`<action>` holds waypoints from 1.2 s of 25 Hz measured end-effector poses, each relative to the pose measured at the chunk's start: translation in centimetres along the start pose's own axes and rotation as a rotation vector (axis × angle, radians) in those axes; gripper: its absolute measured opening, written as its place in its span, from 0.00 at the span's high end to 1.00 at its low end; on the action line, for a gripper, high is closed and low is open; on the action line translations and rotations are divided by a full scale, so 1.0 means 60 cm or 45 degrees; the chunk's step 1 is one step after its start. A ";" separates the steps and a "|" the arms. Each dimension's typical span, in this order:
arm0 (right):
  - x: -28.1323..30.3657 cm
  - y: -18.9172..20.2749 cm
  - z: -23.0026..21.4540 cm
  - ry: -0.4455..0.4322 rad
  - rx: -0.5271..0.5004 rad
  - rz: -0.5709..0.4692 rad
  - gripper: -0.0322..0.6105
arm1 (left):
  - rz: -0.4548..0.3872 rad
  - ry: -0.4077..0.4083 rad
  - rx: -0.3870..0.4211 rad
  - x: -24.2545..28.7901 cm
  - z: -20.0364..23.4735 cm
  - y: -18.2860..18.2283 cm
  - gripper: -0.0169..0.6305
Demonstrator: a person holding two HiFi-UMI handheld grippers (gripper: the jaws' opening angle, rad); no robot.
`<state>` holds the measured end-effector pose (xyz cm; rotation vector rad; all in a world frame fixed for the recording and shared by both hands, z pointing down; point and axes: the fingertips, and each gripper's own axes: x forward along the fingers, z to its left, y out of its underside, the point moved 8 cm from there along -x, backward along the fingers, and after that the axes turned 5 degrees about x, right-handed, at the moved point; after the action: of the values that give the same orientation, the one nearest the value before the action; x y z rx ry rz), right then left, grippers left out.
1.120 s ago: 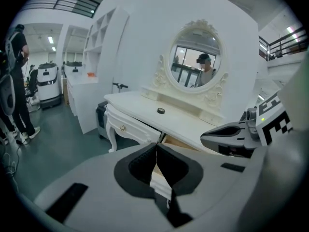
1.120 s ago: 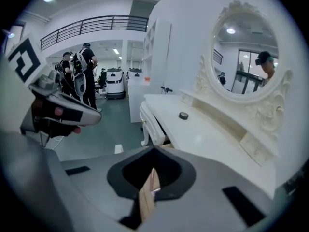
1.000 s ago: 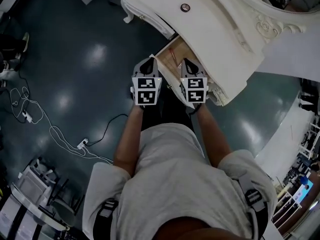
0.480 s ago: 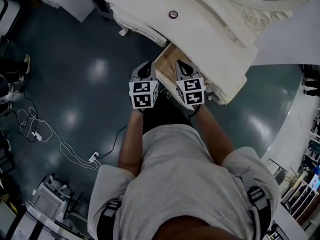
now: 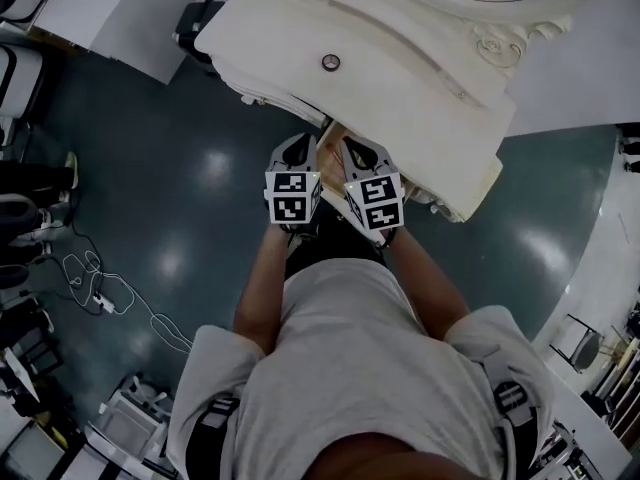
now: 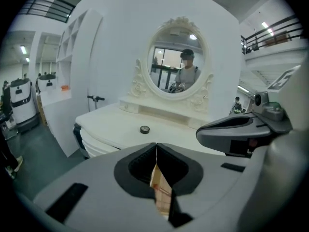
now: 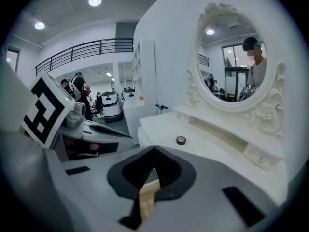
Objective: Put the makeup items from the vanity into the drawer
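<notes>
A small round dark makeup item (image 5: 331,63) lies alone on the white vanity top (image 5: 400,78); it also shows as the round item (image 6: 144,129) in the left gripper view and the round item (image 7: 181,140) in the right gripper view. Below the vanity's front edge the wooden drawer (image 5: 332,140) stands open, mostly hidden behind the grippers. My left gripper (image 5: 298,146) and right gripper (image 5: 355,151) hang side by side over the drawer, short of the round item. Both are shut with nothing between their jaws. Through the left jaws' gap, drawer wood (image 6: 161,195) with a thin red thing shows.
An oval mirror (image 6: 176,57) in a carved frame rises at the back of the vanity, reflecting a person. Cables (image 5: 100,293) trail over the dark floor at left. A dark stand (image 5: 195,28) sits by the vanity's left end. White machines (image 6: 19,98) stand far left.
Both grippers have risen and drawn closer to the vanity's front edge, covering more of the open drawer. Both stay shut. The head view has shifted so more vanity top shows.
</notes>
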<state>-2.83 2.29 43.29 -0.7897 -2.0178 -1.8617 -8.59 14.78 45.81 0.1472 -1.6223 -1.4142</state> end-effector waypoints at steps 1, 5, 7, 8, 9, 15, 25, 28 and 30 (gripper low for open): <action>0.005 -0.006 -0.005 -0.003 0.019 -0.016 0.93 | 0.006 0.007 0.016 0.010 0.002 -0.008 0.96; 0.020 -0.022 -0.034 0.007 0.072 -0.048 0.93 | 0.050 0.028 0.094 0.046 0.005 -0.042 0.96; 0.027 -0.027 -0.046 0.007 0.088 -0.054 0.93 | 0.056 0.042 0.105 0.057 0.004 -0.056 0.96; 0.032 -0.031 -0.051 0.007 0.095 -0.056 0.93 | 0.057 0.048 0.110 0.062 0.005 -0.062 0.96; 0.039 -0.034 -0.057 0.010 0.099 -0.054 0.93 | 0.058 0.051 0.122 0.068 0.006 -0.069 0.96; 0.072 -0.052 -0.076 0.113 0.175 -0.031 0.93 | 0.092 0.122 0.166 0.115 0.035 -0.087 0.96; 0.155 -0.066 -0.070 0.348 0.314 0.020 0.93 | 0.188 0.376 0.468 0.230 0.095 -0.113 0.96; 0.174 -0.068 -0.060 0.416 0.357 0.008 0.93 | 0.208 0.456 0.610 0.255 0.108 -0.121 0.96; 0.180 -0.067 -0.057 0.470 0.399 0.009 0.93 | 0.215 0.516 0.673 0.270 0.110 -0.121 0.96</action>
<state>-14.35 1.04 46.36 -0.3383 -1.9863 -1.4980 -25.40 6.94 49.59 0.5520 -1.5820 -0.7421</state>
